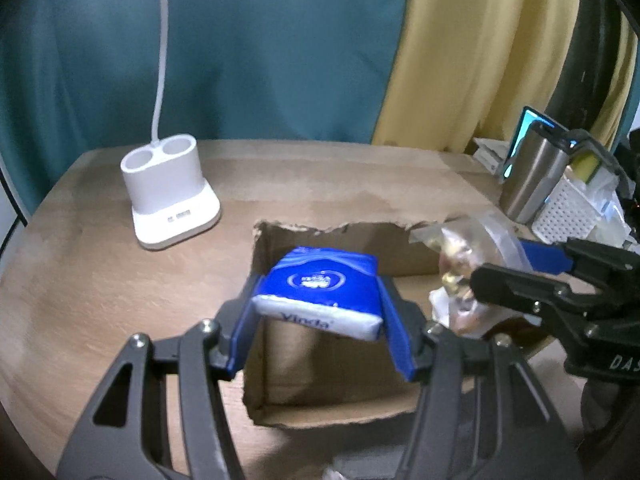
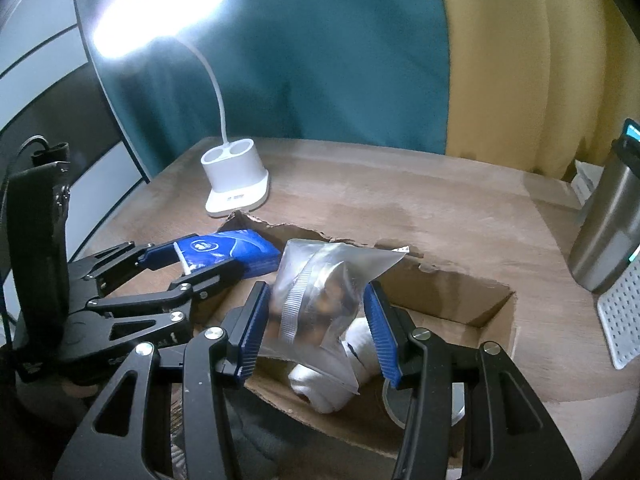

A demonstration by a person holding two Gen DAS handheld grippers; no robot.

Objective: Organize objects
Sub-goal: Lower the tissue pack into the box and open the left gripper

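**Both grippers loaded over the box**

Desk lamp (image 1: 170,190) stands at the table's (image 1: 100,280) far left corner, lit, white base with two round wells. Left gripper (image 1: 320,312) clamped on blue Vinda tissue pack (image 1: 320,292), held over the left part of the open cardboard box (image 1: 340,380). Right gripper (image 2: 316,320) clamped on clear zip bag (image 2: 320,292) with brownish contents, over the box's middle, just beside the tissue pack. White bundle (image 2: 332,376) lies inside the box under the bag. Steel tumbler (image 2: 608,236) and white perforated basket (image 2: 620,320) sit at the table's right edge.
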